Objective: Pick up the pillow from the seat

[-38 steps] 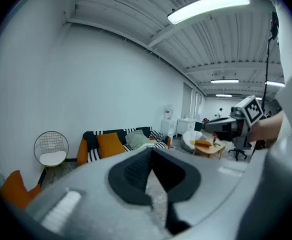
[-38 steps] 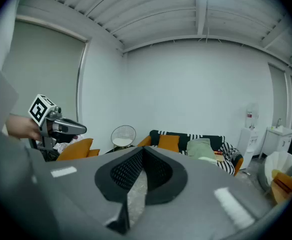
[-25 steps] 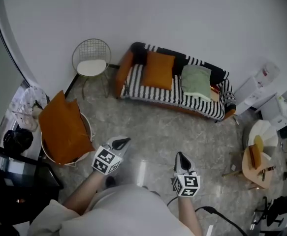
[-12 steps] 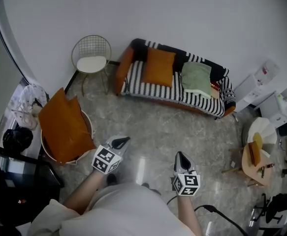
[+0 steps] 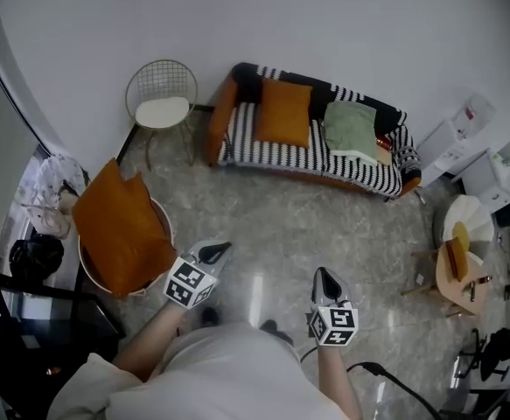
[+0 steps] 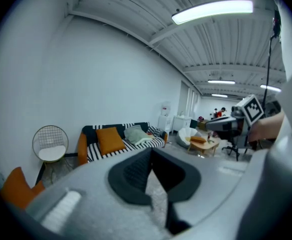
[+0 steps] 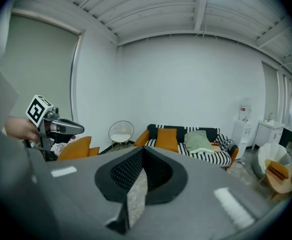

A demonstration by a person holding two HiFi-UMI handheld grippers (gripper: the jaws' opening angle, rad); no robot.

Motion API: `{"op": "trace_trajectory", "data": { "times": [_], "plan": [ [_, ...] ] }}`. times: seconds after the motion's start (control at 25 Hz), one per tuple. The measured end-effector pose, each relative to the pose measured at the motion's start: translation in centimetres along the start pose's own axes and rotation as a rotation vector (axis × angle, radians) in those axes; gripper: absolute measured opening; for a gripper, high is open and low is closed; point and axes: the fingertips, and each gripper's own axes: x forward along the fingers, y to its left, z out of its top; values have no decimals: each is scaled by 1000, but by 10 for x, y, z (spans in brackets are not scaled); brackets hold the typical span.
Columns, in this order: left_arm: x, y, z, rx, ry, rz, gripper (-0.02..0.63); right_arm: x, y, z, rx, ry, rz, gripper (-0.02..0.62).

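A black-and-white striped sofa (image 5: 272, 151) stands against the far wall with an orange pillow (image 5: 282, 112) and a green pillow (image 5: 351, 129) on its seat. A larger orange pillow (image 5: 119, 226) leans in a round seat at the left, close to my left gripper (image 5: 222, 248). That gripper is shut and holds nothing. My right gripper (image 5: 323, 274) is also shut and empty, over the bare floor. Both point toward the sofa, well short of it. In the right gripper view the sofa's orange pillow (image 7: 167, 139) lies straight ahead beyond the closed jaws.
A wire chair with a white seat pad (image 5: 163, 103) stands left of the sofa. A small round wooden table (image 5: 460, 278) and white cabinets (image 5: 451, 147) are at the right. Dark furniture (image 5: 27, 322) crowds the lower left. A cable (image 5: 394, 388) trails on the marble floor.
The head view has drifted slightly, so the round seat with the large orange pillow sits a little lower and further right. Both grippers stay shut in about the same place.
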Motion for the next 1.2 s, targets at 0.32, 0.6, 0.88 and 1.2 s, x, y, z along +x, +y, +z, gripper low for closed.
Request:
{"op": "trace_trajectory", "data": {
  "times": [0.32, 0.6, 0.88, 1.2],
  "plan": [
    [-21, 33, -10, 17, 17, -33, -2, 10, 35, -4, 34, -6, -58, 5],
    [-28, 47, -17, 14, 27, -54, -2, 14, 51, -11, 51, 8, -80, 5],
    [-16, 62, -12, -4, 18, -41, -2, 29, 48, -2, 20, 20, -75, 5],
    [20, 83, -2, -23, 30, 15, -2, 73, 10, 13, 18, 15, -50, 5]
  ]
}}
